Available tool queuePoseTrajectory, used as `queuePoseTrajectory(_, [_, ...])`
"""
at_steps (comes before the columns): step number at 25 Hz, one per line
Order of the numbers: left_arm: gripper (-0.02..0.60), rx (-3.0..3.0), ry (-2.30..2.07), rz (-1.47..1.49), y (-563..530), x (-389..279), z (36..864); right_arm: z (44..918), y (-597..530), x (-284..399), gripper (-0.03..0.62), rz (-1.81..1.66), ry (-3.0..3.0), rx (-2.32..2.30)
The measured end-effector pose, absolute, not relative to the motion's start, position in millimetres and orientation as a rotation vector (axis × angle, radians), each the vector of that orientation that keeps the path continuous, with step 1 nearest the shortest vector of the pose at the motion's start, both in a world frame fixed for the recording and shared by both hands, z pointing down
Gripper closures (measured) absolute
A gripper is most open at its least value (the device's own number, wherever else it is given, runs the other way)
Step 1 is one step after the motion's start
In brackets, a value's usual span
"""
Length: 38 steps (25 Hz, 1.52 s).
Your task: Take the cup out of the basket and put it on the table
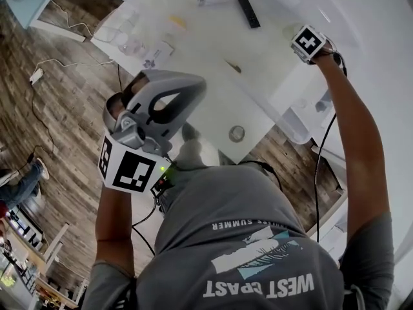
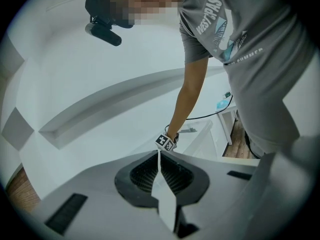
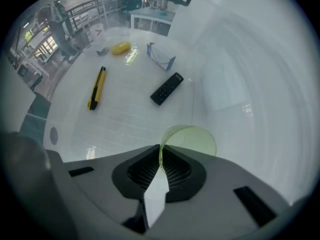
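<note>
A pale green see-through cup (image 3: 192,139) stands in a whitish translucent basket (image 3: 230,89). My right gripper (image 3: 160,153) points steeply down and is shut on the near rim of the cup, with the thin wall between its pads. In the head view only this gripper's marker cube (image 1: 308,42) shows, at the far right edge of the white table (image 1: 193,63); the cup is hidden there. My left gripper (image 1: 161,102) is held up close to the head camera, away from the cup. Its jaws meet in the left gripper view (image 2: 159,159), with nothing between them.
On the table beyond the basket lie a yellow utility knife (image 3: 97,88), a black remote (image 3: 167,88), a small white box (image 3: 161,56) and a yellow object (image 3: 120,47). The remote (image 1: 248,11) also shows from the head. A cable hangs along the right arm (image 1: 322,154).
</note>
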<state>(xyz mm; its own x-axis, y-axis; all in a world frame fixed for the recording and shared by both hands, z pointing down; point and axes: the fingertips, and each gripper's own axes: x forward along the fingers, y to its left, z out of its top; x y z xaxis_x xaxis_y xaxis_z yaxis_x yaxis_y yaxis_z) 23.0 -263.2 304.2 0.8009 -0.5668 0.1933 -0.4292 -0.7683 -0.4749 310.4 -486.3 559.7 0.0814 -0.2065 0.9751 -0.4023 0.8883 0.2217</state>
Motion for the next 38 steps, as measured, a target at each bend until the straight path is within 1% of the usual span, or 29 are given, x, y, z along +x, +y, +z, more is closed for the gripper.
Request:
queuePoseTrajectory(8, [0.571, -2.559, 0.675, -0.441, -251, 22, 301, 446, -459, 248, 0.566, -0.119, -1.685, 0.646])
queuePoseTrajectory(17, [0.571, -2.561, 0.611, -0.413, -238, 21, 301, 333, -385, 180, 0.566, -0.356, -1.877, 0.754])
queuePoseTrajectory(22, [0.571, -2.56, 0.593, -0.41, -234, 18, 300, 285, -335, 134, 0.566, -0.492, -1.974, 0.745])
queuePoseTrajectory(29, [0.571, -2.558, 0.591, -0.412, -229, 10, 300, 260, -274, 82, 0.566, -0.569, -2.06, 0.682])
queuePoseTrajectory(34, [0.571, -2.559, 0.611, -0.419, -224, 1, 303, 266, -244, 55, 0.566, -0.577, -2.122, 0.644])
queuePoseTrajectory(38, [0.571, -2.564, 0.635, -0.429, -221, -8, 308, 286, -226, 36, 0.566, -0.544, -2.158, 0.574])
